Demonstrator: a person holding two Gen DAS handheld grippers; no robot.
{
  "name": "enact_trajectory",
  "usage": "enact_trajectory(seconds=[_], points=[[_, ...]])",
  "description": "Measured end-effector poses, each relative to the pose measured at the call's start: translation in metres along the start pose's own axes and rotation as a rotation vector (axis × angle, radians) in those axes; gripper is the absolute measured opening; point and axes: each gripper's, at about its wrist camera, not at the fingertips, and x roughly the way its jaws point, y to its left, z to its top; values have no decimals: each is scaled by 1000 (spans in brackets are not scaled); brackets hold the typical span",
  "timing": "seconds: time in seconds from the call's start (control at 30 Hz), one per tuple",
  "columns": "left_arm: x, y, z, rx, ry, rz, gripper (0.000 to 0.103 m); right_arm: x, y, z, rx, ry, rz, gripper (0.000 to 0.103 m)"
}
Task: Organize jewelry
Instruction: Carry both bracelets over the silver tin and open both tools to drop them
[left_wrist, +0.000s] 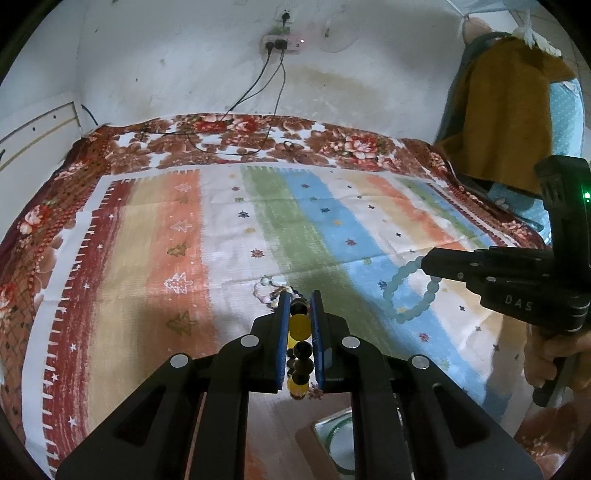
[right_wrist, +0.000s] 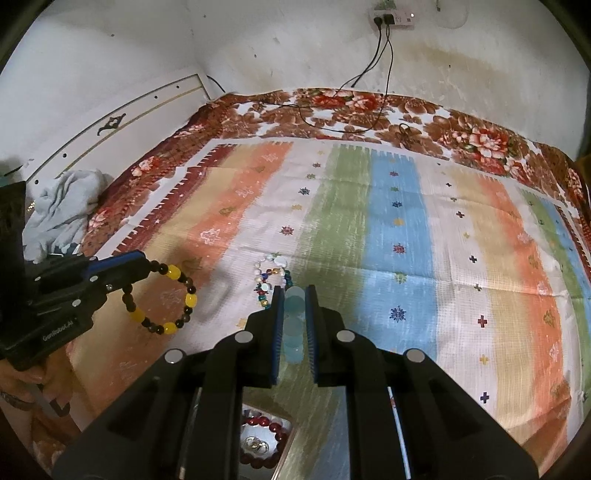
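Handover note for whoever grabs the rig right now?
Left gripper: shut on the yellow-and-black bead bracelet, lifted off the striped cloth.
Right gripper: shut on the pale blue bead bracelet, also lifted.
Multicoloured bracelet lies on the cloth ahead, untouched.
Box below the grippers already holds a red bead bracelet.
Left: stow both held bracelets, then the multicoloured one.

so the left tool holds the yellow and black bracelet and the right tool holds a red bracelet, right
Not quite. The left tool does hold the yellow and black bracelet, but the right tool holds a pale blue bracelet, as the left wrist view shows. The red bracelet lies in a box below.
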Motion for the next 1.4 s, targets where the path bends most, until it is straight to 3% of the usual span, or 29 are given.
enact_trajectory(seconds=[0.8, 1.4], points=[[-40, -30, -23, 20, -46, -86, 11, -43, 27, -32, -30, -35, 62, 13], [-46, -51, -50, 37, -11, -121, 11, -50, 42, -60, -19, -4, 109, 13]])
